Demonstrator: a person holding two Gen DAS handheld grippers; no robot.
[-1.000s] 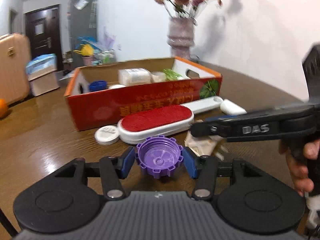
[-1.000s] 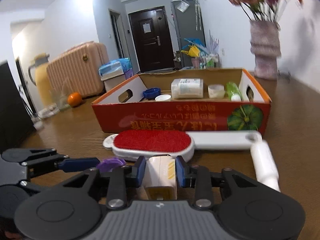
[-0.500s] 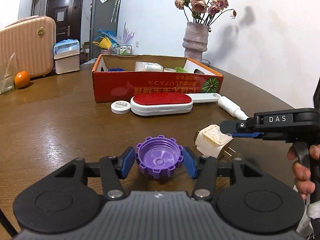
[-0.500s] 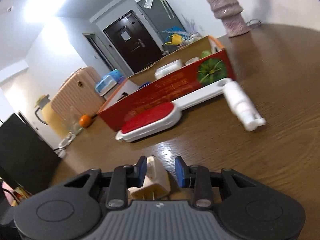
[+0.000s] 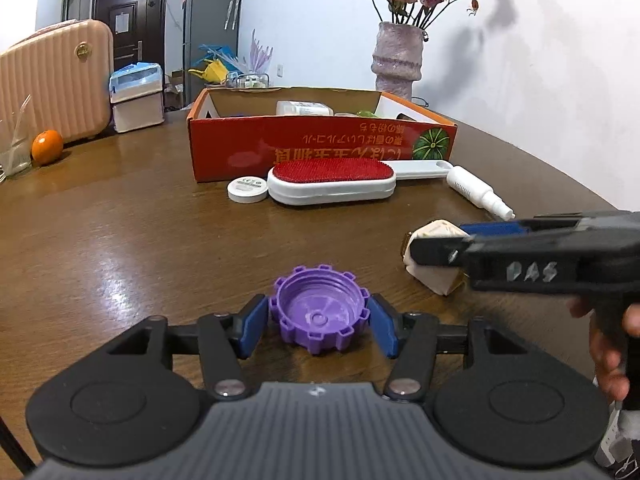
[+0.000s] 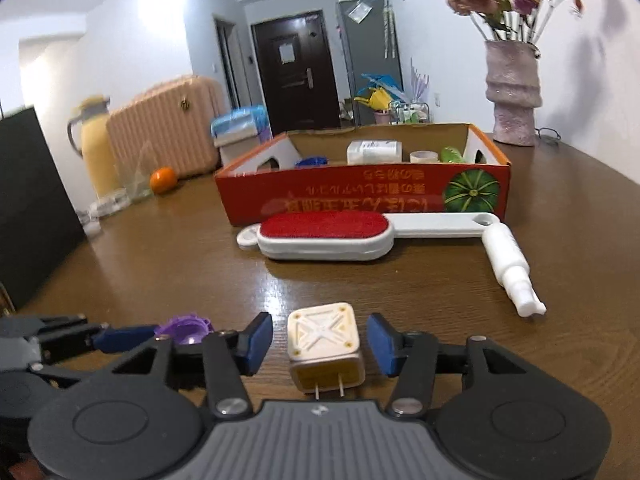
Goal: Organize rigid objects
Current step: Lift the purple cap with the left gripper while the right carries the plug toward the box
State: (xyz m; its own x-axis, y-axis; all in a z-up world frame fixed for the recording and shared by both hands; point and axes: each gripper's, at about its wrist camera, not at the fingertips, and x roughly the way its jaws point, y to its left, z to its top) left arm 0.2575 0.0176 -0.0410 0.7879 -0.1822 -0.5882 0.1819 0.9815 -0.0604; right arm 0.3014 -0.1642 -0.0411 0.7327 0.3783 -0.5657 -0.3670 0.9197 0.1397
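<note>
So the big change across the wooden table (image 5: 120, 240): a second ago both grippers were up close to the red cardboard box (image 5: 320, 148), each clamped on something. Now they've backed well away from it and let go. The box has a few bits inside already, and the red lint brush (image 5: 332, 178) lies just in front of it where it was, with the white spray bottle (image 5: 476, 192) by its handle end and a small round white tin (image 5: 247, 191) at the other end. None of that has budged. The right gripper (image 6: 320, 338) was pinching the cream plug adapter (image 6: 325, 344) before. Now its jaws are spread with a clear gap on both sides, and the adapter sits on the table between them, prongs pointing back at the camera. Same story on the left: the left gripper (image 5: 319, 322) has eased off the purple cap (image 5: 320, 316), which rests open side up on the wood. There's only a sliver of daylight each side, so it's barely open and holding nothing, as far as I can tell. My read is that neither item made it into the box. Both are parked on the near part of the table, side by side, so the sorting for these two isn't done and they'd need picking up again.
</note>
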